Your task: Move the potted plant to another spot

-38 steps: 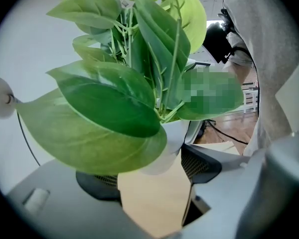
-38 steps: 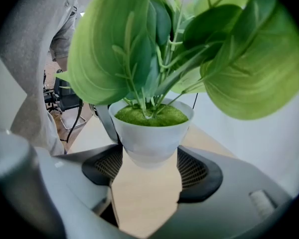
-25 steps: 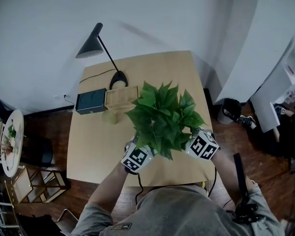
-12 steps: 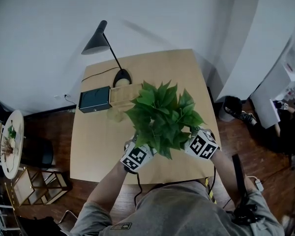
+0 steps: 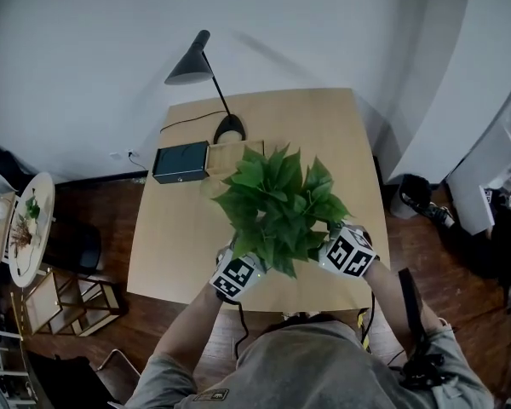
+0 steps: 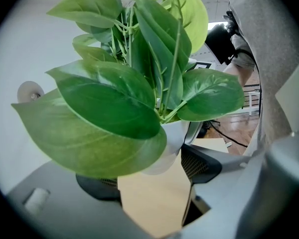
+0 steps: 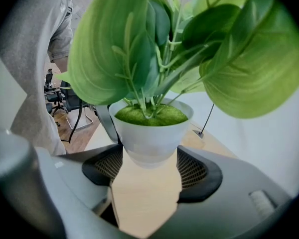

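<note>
The potted plant [image 5: 279, 207] sits between the person's two hand-held tools over the near part of the wooden tabletop [image 5: 175, 245], its broad green leaves spreading over both marker cubes in the head view. In the right gripper view, the right tool [image 7: 150, 168] has its two jaws closed against the lower sides of the white pot [image 7: 150, 136], with a black mesh pad [image 7: 195, 171] touching it on each side. The pot stands upright and its top is covered in green moss [image 7: 150, 114]. Its rounded bottom shows against the tabletop behind, but I cannot tell whether it rests on the surface or hangs just above it. In the left gripper view, the left tool [image 6: 150, 174] likewise pinches the same pot from the opposite side. One jaw's pad presses against the pot wall, while the other is mostly hidden under a large leaf [image 6: 89, 138]. Farther back on the tabletop stands a black desk lamp [image 5: 190, 66] with a cone shade, its cord [image 5: 187, 119] trailing across the surface. Just beside its base lies a dark green box [image 5: 180, 161], touching a shallow wooden tray [image 5: 226, 153]. Off to the left, well apart from the tabletop, a small round side table [image 5: 36, 228] stands on the dark wood floor [image 5: 94, 198].
</note>
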